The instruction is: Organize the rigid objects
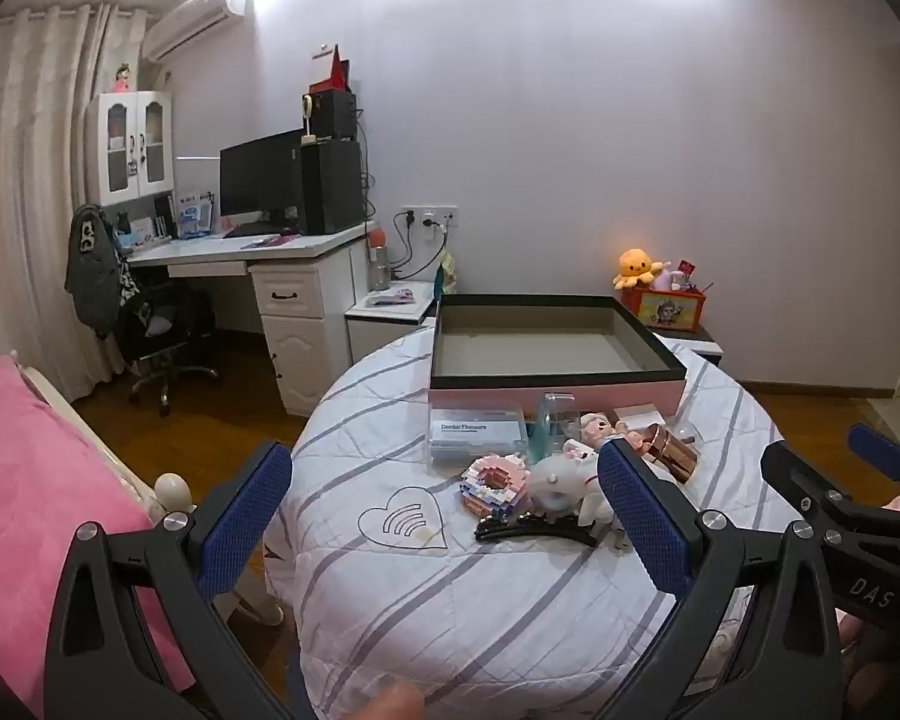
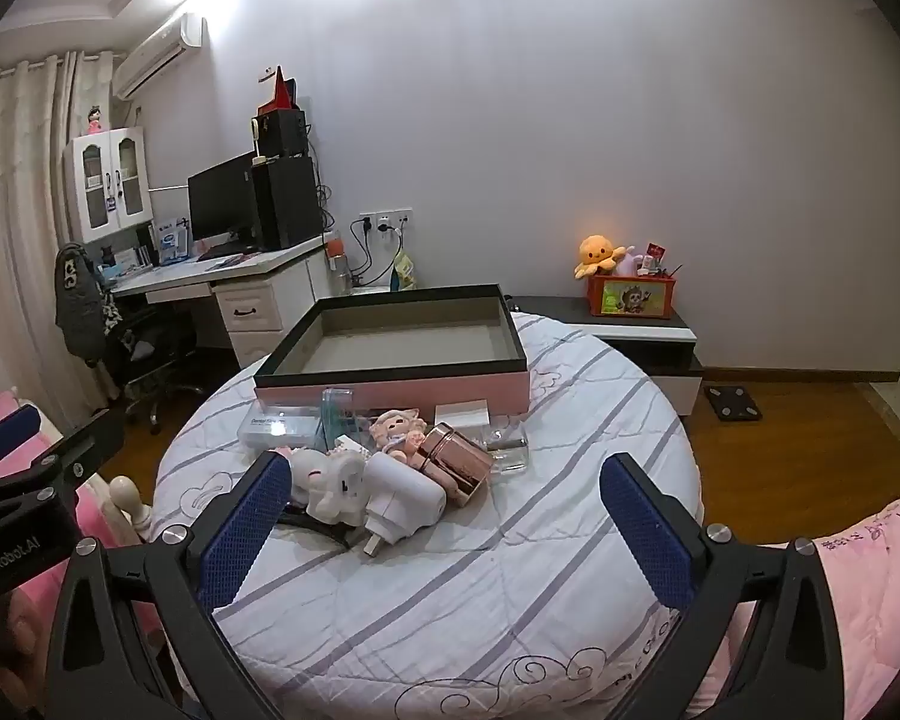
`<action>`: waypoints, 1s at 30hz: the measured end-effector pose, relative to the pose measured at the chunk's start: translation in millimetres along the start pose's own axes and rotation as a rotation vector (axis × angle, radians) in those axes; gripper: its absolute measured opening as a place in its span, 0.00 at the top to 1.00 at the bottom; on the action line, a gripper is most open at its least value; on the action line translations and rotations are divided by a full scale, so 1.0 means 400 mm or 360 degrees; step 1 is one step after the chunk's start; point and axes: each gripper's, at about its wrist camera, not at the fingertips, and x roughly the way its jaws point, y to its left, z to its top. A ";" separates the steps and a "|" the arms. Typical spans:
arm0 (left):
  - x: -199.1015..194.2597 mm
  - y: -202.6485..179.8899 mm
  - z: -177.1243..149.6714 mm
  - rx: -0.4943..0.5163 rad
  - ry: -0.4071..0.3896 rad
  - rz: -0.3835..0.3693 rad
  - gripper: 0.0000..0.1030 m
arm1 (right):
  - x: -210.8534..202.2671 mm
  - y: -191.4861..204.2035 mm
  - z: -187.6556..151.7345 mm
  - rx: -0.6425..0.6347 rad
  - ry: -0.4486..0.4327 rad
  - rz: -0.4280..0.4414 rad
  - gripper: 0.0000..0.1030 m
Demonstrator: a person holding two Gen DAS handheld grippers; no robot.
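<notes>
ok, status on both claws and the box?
Left claw open, empty. Right claw open, empty. Shallow pink black-rimmed box empty. Small items piled in front, white plug adapter nearest.

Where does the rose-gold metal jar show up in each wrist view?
Left wrist: the rose-gold jar lies on its side right of centre, just past the left gripper's right finger.
Right wrist: the jar lies at centre, beside the white plug adapter.
Shared landmark: the open pink box right behind the clutter.

The left gripper (image 1: 444,516) and the right gripper (image 2: 447,516) both stand wide open, tilted slightly downward, holding nothing.
</notes>
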 end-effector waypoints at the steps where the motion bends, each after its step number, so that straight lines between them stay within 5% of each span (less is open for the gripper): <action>1: 0.001 -0.001 0.000 -0.0002 0.0003 -0.0003 0.00 | 0.000 0.001 0.000 -0.0002 -0.0001 0.0001 0.00; 13: 0.004 0.013 -0.007 -0.0085 0.0013 -0.0103 0.00 | -0.005 0.009 0.022 -0.0021 -0.0020 -0.0024 0.00; 30: -0.043 0.008 0.014 -0.0052 -0.0114 -0.0034 0.00 | -0.041 0.018 0.041 -0.0035 -0.0118 -0.0032 0.00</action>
